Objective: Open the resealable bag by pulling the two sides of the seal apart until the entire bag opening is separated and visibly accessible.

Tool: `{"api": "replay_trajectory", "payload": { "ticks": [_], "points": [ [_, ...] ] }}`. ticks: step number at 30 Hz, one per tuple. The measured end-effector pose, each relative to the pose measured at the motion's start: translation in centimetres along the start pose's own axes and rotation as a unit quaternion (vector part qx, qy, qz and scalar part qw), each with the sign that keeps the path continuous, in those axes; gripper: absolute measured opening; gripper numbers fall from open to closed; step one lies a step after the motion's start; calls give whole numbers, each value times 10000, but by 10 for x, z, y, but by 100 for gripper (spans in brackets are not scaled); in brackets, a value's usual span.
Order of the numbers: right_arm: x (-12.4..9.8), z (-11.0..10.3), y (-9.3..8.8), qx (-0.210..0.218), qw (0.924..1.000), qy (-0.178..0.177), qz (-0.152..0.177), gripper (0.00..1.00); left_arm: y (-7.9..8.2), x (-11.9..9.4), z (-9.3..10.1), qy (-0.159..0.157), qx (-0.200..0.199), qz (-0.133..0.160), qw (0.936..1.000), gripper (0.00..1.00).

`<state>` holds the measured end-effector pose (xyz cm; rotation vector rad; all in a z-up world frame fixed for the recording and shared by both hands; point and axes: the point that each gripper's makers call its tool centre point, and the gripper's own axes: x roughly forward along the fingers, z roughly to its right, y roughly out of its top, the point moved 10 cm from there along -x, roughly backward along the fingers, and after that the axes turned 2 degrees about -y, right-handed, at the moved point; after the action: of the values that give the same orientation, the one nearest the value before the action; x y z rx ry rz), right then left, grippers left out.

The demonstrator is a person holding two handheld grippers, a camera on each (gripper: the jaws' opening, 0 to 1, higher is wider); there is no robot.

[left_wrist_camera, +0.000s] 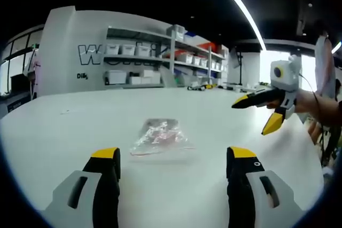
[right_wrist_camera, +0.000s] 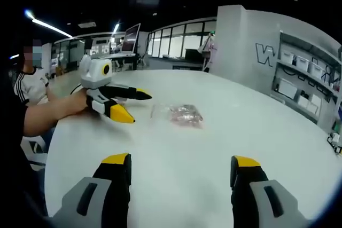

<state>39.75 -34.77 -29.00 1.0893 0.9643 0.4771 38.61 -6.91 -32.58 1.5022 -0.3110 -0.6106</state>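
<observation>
Evidently not started: small clear resealable plastic bag (left_wrist_camera: 159,136) lies sealed, untouched on white counter (left_wrist_camera: 214,126); left tongs (left_wrist_camera: 173,158) and right tongs (right_wrist_camera: 181,166) both released, well short of bag.

Both grippers same build: grey plastic bodies w/ slotted cut-outs, black jaw arms, yellow tips. Left gripper (left_wrist_camera: 173,156) own jaws blunt yellow caps; small round hole mark on one black arm. Right gripper (right_wrist_camera: 181,161) likewise, yellow-capped. Seen from the side in the other's view, right gripper (left_wrist_camera: 256,116) shows pointed yellow-and-black fingers; left gripper (right_wrist_camera: 136,105) too. Person (right_wrist_camera: 29,86): black-and-white striped short sleeve.
</observation>
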Motion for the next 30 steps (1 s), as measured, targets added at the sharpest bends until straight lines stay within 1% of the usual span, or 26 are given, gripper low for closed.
{"api": "replay_trajectory", "payload": {
  "ticks": [4,10,15,21,30],
  "points": [
    [4,-1,3,-10,10000,25,32,76,0,0,0,1,-22,16,10000,80],
    [14,1,4,-33,10000,54,-11,74,1,0,0,-8,-53,41,10000,80],
    [18,2,8,-27,9999,73,78,74,1,0,-2,-10,-61,41,10000,79],
    [23,2,10,-20,9999,143,79,73,1,-1,-2,-10,-107,65,9999,79],
    [26,4,10,-32,9999,146,73,73,1,-1,-3,3,-99,38,9999,78]
  ]
}}
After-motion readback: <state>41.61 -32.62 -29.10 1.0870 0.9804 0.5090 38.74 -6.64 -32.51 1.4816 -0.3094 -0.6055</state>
